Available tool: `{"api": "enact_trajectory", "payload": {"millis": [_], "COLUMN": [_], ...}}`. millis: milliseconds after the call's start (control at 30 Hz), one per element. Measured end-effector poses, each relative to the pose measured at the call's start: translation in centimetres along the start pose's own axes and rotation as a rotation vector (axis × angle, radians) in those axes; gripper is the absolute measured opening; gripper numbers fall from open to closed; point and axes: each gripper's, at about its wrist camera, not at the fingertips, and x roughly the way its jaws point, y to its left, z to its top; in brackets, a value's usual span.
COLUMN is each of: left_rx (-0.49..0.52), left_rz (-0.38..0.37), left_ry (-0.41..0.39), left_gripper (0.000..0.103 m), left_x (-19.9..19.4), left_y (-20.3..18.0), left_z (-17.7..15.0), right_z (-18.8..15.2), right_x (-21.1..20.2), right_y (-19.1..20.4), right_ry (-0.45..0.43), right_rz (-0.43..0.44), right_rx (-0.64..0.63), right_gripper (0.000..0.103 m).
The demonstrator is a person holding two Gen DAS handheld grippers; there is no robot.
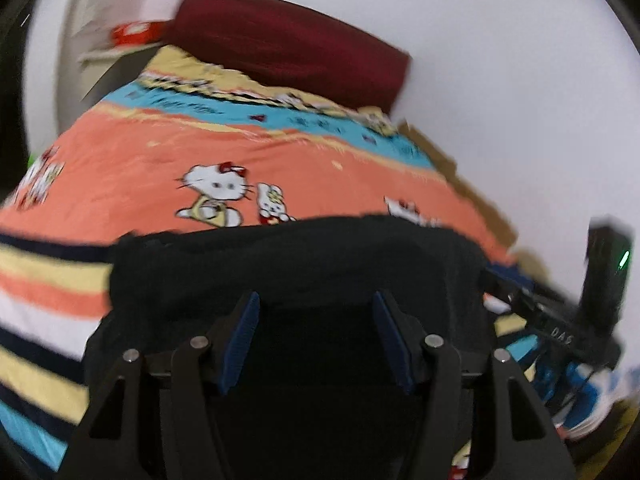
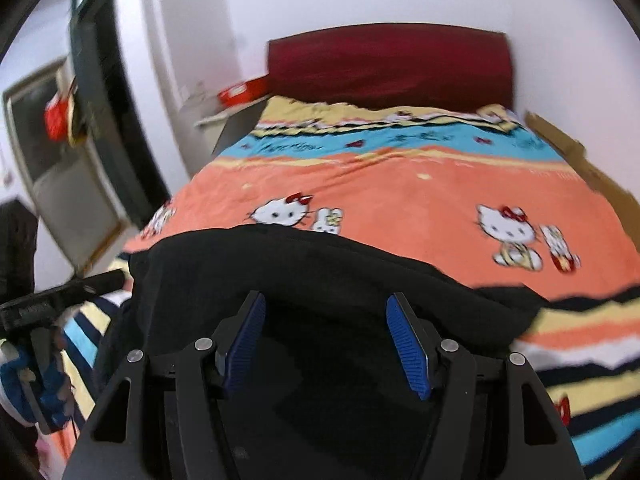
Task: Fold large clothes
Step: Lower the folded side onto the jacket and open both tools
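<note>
Left wrist view: the left gripper [image 1: 316,320] has its blue pads [image 1: 240,340] spread wide over a black garment [image 1: 280,264] lying on the cartoon-cat bedspread [image 1: 280,152], gripping nothing. Right gripper [image 2: 326,320] is the same deal, jaws wide apart above the dark cloth. Maroon headboard [image 2: 392,64] sits at the far end.

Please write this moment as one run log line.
left gripper: open | right gripper: open | black garment: on bed, unheld | blanket: underneath
</note>
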Motion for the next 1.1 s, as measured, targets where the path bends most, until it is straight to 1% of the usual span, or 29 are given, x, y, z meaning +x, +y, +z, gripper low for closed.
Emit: {"api": "enact_trajectory", "payload": {"millis": [33,67,100,133,167,200,233,300,367,433,567,700,800,967,1100], "left_rx": [0.029,0.067,0.092,0.108,0.096,0.069,0.027,-0.018,-0.04,-0.051,-0.067,-0.075,-0.067,-0.061,-0.047], "left_rz": [0.016,0.061,0.093,0.128,0.14,0.139,0.123,0.097,0.087,0.092,0.091,0.084,0.098,0.101,0.126], "left_ry": [0.019,0.047,0.056,0.066,0.078,0.091,0.114,0.145,0.162,0.177,0.194,0.191,0.186,0.176,0.155], "left_gripper": [0.057,0.057,0.058,0.059,0.059,0.061,0.063,0.065,0.066,0.066,0.067,0.067,0.067,0.067,0.067], "left_x": [1.3,3.4,4.7,6.3,7.6,8.8,10.2,12.0,13.6,15.2,17.2,18.4,18.7,19.0,19.4], "left_y": [-0.7,-1.2,-1.4,-1.2,-0.8,-0.2,0.7,2.4,3.4,4.1,4.9,5.2,5.0,5.0,4.7], "left_z": [0.2,0.7,1.0,1.3,1.5,1.8,2.1,2.6,2.9,3.1,3.3,3.1,2.7,2.2,1.7], "right_z": [0.2,0.3,0.4,0.4,0.5,0.5,0.6,0.6,0.8,1.0,1.3,0.6,0.2,-0.5,-0.8], "right_x": [1.2,2.2,3.6,4.9,6.1,7.0,8.2,10.0,11.9,13.4,16.0,17.6,18.3,18.7,19.2], "right_y": [0.4,0.6,0.5,0.0,-0.7,-1.4,-2.3,-3.7,-4.6,-4.8,-5.3,-5.9,-5.6,-5.7,-5.6], "right_ry": [0.016,0.034,0.059,0.077,0.093,0.106,0.123,0.142,0.164,0.181,0.202,0.191,0.183,0.182,0.175], "right_rz": [-0.011,-0.022,-0.04,-0.064,-0.081,-0.083,-0.078,-0.07,-0.061,-0.073,-0.086,-0.09,-0.119,-0.108,-0.117], "right_rx": [-0.027,-0.045,-0.059,-0.064,-0.053,-0.039,-0.017,0.022,0.045,0.048,0.052,0.066,0.053,0.067,0.062], "right_gripper": [0.063,0.063,0.063,0.063,0.063,0.063,0.063,0.066,0.067,0.068,0.069,0.069,0.069,0.069,0.069]}}
